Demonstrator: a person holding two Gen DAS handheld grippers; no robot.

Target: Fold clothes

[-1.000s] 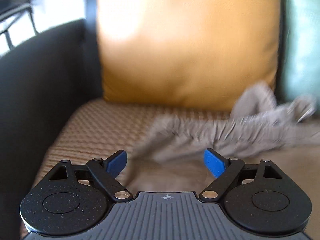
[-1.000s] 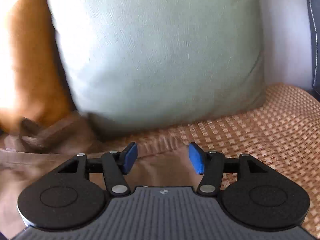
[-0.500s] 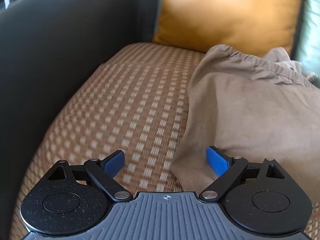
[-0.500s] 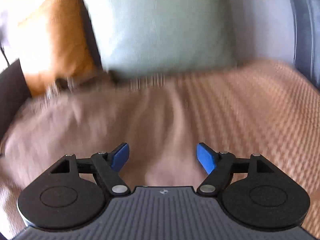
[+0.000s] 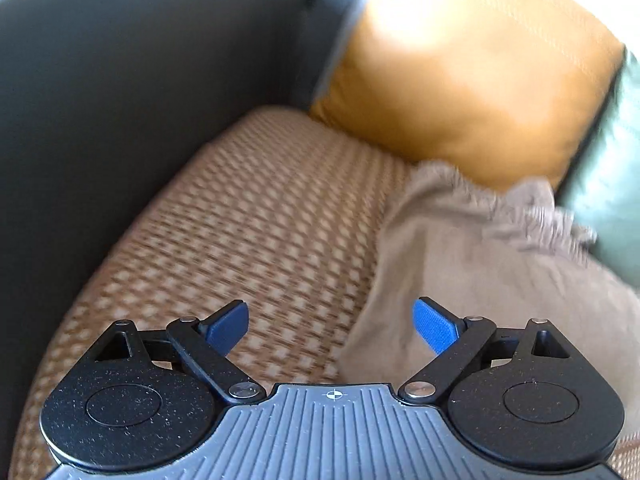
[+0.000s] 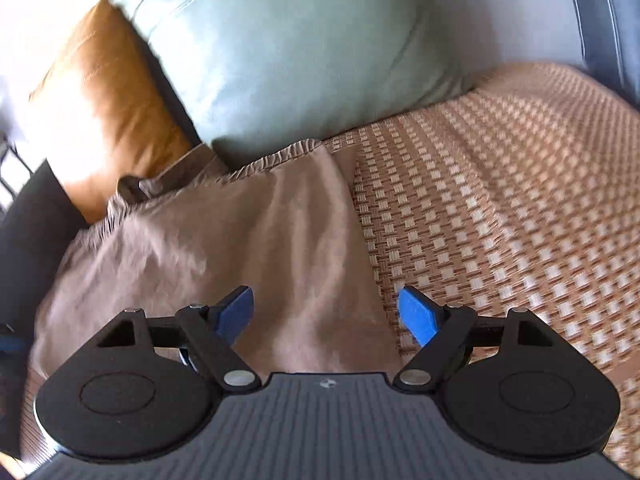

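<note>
The garment (image 6: 224, 240) runs lengthwise toward the frame's top; its right edge lies between the empty, opening right claw (image 6: 326, 316); left claw (image 5: 331, 330) spread, empty.

The garment (image 6: 224, 248) lies flat on the woven seat mat (image 6: 500, 208), its gathered edge at the far end, touching the two cushions that lean on the sofa back (image 6: 520, 12). The larger cushion (image 6: 288, 52) stands to the right of the other cushion (image 5: 472, 80) and seems to overlap it, though blur leaves that unsure; the sofa arm (image 5: 120, 100) rises left of the mat. In the left wrist view bare mat stretches between the arm and the garment's left edge, and in the right wrist view more mat lies to the garment's right.
</note>
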